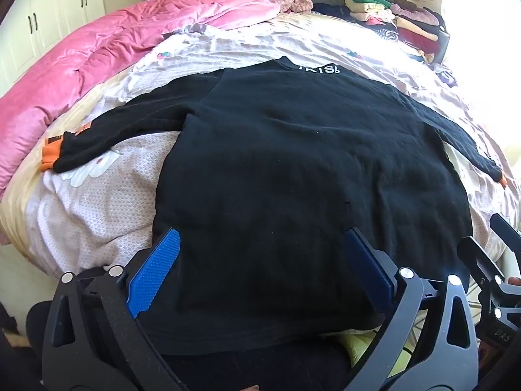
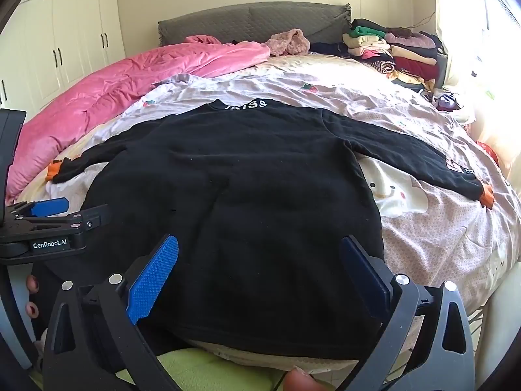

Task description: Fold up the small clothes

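A black long-sleeved sweater (image 1: 293,163) with orange cuffs and white lettering at the collar lies flat on the bed, both sleeves spread out; it also shows in the right wrist view (image 2: 244,179). My left gripper (image 1: 263,241) is open, its blue fingers just above the sweater's lower hem. My right gripper (image 2: 260,247) is open too, above the hem to the right of the left one. The left gripper's body (image 2: 49,224) shows at the left of the right wrist view. Neither holds anything.
A pink quilt (image 1: 97,65) is bunched along the bed's left side. A stack of folded clothes (image 2: 397,52) sits at the far right by the grey headboard (image 2: 254,22). The patterned bedsheet (image 2: 439,228) lies under the sweater. White wardrobes (image 2: 65,39) stand at the left.
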Motion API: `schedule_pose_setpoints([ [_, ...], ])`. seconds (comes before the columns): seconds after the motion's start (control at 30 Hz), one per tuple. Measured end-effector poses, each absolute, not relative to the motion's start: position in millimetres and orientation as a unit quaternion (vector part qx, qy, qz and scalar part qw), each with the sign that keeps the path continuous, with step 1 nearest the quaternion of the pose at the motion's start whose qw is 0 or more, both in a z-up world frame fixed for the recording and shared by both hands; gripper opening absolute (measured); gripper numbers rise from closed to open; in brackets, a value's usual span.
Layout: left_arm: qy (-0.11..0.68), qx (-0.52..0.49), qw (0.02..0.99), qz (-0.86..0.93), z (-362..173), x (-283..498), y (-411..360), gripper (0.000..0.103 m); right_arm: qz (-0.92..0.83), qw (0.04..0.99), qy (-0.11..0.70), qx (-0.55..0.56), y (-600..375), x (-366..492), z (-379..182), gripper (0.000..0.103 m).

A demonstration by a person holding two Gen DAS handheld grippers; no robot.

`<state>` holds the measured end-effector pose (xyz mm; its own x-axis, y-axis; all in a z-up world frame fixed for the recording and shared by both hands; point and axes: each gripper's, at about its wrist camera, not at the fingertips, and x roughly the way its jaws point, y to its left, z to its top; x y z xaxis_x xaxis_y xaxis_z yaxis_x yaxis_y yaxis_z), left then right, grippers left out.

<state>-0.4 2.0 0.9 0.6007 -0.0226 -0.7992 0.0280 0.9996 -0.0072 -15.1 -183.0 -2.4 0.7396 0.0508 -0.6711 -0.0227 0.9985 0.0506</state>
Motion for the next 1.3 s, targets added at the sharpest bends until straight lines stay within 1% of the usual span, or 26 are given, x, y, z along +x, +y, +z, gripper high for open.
schedule_pose_setpoints([
  [1.3,0.447,0.002,0.894,-0.018,-2.1,-0.5,2.9,0.095,0.025,0.932,0.362,0.012,-176.8,-12.6,-3.3,0.099],
])
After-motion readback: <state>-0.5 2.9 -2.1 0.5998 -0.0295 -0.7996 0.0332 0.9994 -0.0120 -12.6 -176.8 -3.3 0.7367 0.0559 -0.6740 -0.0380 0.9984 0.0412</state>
